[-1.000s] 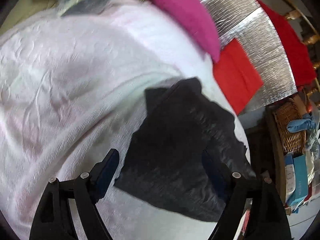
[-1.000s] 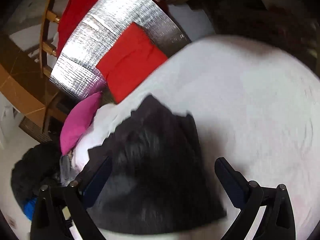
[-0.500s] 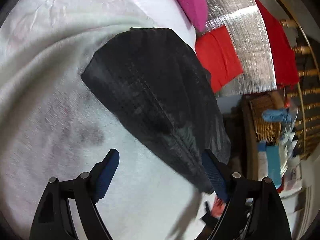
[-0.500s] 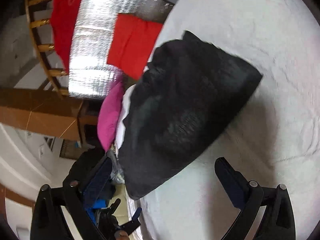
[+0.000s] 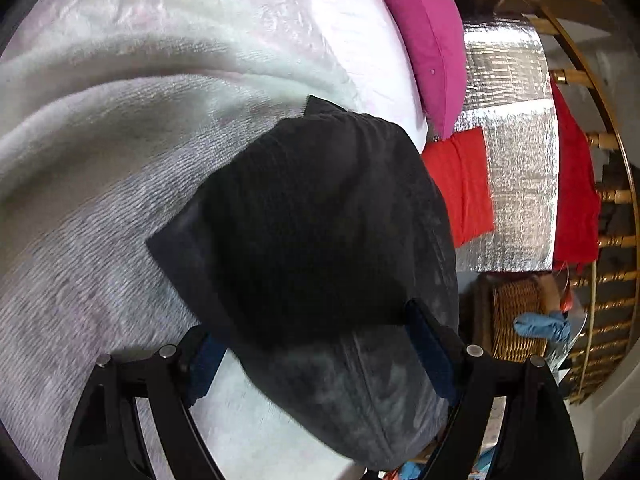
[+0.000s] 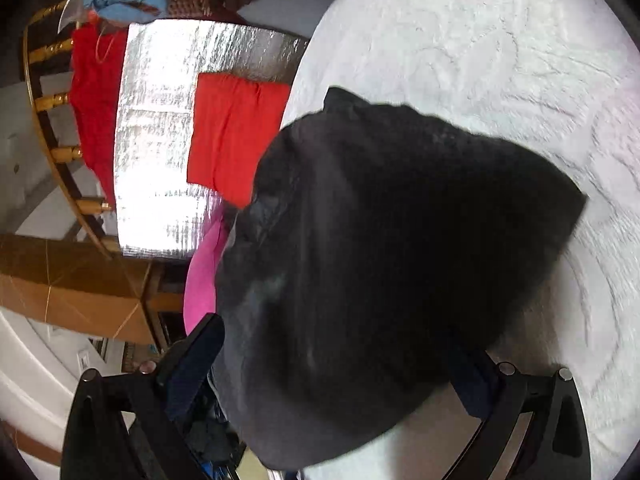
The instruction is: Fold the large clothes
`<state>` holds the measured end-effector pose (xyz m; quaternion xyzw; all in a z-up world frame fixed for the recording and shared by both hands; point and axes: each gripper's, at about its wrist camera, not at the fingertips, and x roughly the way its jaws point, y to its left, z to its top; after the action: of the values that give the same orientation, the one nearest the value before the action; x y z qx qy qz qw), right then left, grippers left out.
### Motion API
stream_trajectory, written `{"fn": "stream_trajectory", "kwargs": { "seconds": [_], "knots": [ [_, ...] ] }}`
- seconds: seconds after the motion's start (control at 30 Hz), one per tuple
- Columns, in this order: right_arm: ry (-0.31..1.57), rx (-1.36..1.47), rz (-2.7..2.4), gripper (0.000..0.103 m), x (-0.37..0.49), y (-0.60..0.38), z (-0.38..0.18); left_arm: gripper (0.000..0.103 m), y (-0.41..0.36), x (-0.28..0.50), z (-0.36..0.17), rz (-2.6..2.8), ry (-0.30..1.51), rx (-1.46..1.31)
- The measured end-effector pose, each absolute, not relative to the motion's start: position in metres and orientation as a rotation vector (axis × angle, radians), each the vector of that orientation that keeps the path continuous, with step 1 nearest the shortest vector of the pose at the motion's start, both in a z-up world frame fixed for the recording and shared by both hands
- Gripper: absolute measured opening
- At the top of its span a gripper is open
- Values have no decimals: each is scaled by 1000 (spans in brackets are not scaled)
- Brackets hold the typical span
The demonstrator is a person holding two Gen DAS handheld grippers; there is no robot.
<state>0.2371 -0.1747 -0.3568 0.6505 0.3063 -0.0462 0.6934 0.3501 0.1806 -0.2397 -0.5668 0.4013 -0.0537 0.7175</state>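
A folded black garment (image 5: 320, 240) lies on the white blanket (image 5: 100, 160) near the bed's edge; it also shows in the right wrist view (image 6: 392, 272). My left gripper (image 5: 316, 364) is open, its jaws spread either side of the garment's near end, and the cloth lies between the blue pads (image 5: 430, 354). My right gripper (image 6: 332, 372) is open too, straddling the garment's near end from the other side. Neither gripper pinches the cloth.
A pink pillow (image 5: 428, 40) lies at the bed's far side. A silver foil mat (image 5: 516, 152) on the floor carries a folded red cloth (image 5: 460, 184). Another red cloth (image 5: 576, 192) hangs on a wooden rail. A wicker basket (image 5: 516, 320) stands nearby.
Both grippers have moved closer to the black garment, which now fills the space between their open jaws. The garment lies flatter and more compact than a second ago.
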Motion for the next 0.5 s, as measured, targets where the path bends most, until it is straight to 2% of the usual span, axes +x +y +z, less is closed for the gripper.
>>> {"fn": "stream_trajectory", "kwargs": {
  "seconds": [0.07, 0.13, 0.17, 0.2, 0.23, 0.3, 0.37, 0.5],
  "knots": [
    [684, 1441, -122, 103, 246, -176, -361, 83, 182, 353, -245, -122, 874, -1261],
    [687, 1402, -139, 100, 251, -176, -359, 72, 181, 358, -249, -103, 876, -1242],
    [696, 1374, -163, 86, 252, -175, -358, 63, 184, 357, -251, -94, 884, -1230],
    [706, 1352, -188, 64, 250, -175, -358, 57, 184, 359, -252, -90, 880, -1229],
    [713, 1348, -199, 57, 249, -176, -360, 54, 184, 359, -251, -92, 872, -1226],
    [711, 1394, -190, 47, 248, -179, -365, 43, 185, 353, -245, -91, 863, -1184],
    [715, 1334, -186, 41, 245, -178, -355, 36, 183, 348, -235, -83, 850, -1134],
    [694, 1245, -161, 38, 231, -176, -333, 31, 184, 336, -216, -88, 833, -1090]
  ]
}}
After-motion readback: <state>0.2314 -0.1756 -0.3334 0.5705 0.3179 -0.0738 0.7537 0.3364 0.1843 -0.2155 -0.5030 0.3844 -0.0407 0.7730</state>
